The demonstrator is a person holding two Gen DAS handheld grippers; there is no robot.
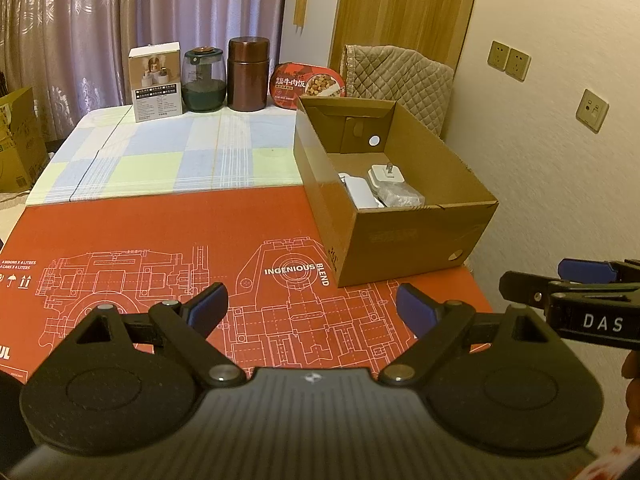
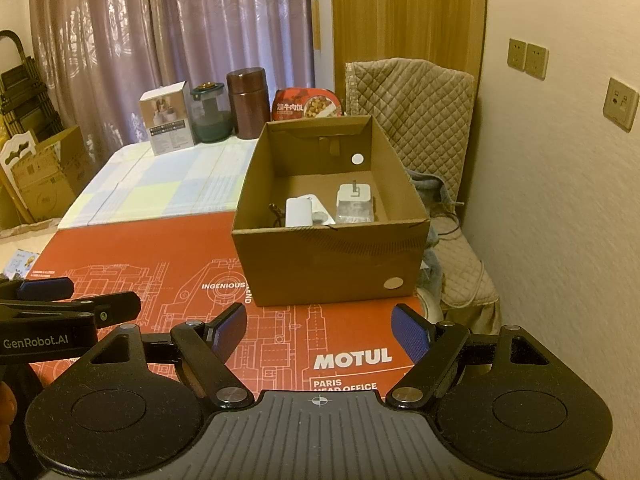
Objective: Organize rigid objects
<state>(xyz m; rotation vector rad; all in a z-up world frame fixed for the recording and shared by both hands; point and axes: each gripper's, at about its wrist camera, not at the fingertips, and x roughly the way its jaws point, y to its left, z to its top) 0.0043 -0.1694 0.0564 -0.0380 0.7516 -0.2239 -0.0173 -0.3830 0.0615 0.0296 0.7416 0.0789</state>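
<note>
My left gripper stands wide open over the red printed board, nothing between its pads. My right gripper is also parted and holds nothing; it hangs just short of the cardboard box.

The box sits open-topped at the right side of the table, resting on the red board. Inside lie a white plug adapter, a flat white device and a clear-wrapped item; a dark cord near the left wall is too small to identify. The box's near wall hides the front of its floor.

Along the far edge of the checked cloth stand a white carton, a glass jar with a green lid, a brown canister and a red meal tray, the tray partly hidden behind the box. The path from both grippers to the row is unobstructed on the left. A quilted chair stands behind the box, beside the wall.
</note>
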